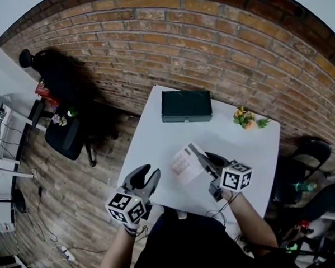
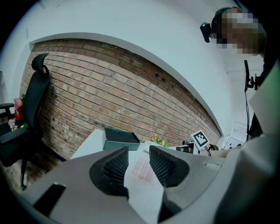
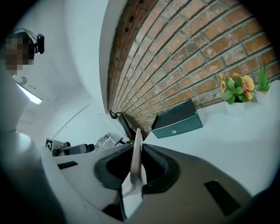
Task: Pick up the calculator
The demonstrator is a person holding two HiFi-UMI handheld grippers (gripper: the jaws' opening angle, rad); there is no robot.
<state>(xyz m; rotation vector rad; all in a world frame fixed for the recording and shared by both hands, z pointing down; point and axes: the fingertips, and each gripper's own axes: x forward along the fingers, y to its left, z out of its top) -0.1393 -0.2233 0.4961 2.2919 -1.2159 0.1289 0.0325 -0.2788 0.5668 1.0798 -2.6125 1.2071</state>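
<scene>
Calculator pinched edge-on between jaws of right tool, looks raised clear of counter. Left tool has jaws apart, nothing between pads; calculator hangs ahead of it, not touching.

Handling call:
- thin flat slab, likely light, stiff plastic
- smooth faces, probably slippery
- grip sits at one end, far end juts free beyond jaws, so may pivot or slide

Better bite: deeper across body, pads on casing rather than keys. Left tool placed to steady free end if needed.
</scene>
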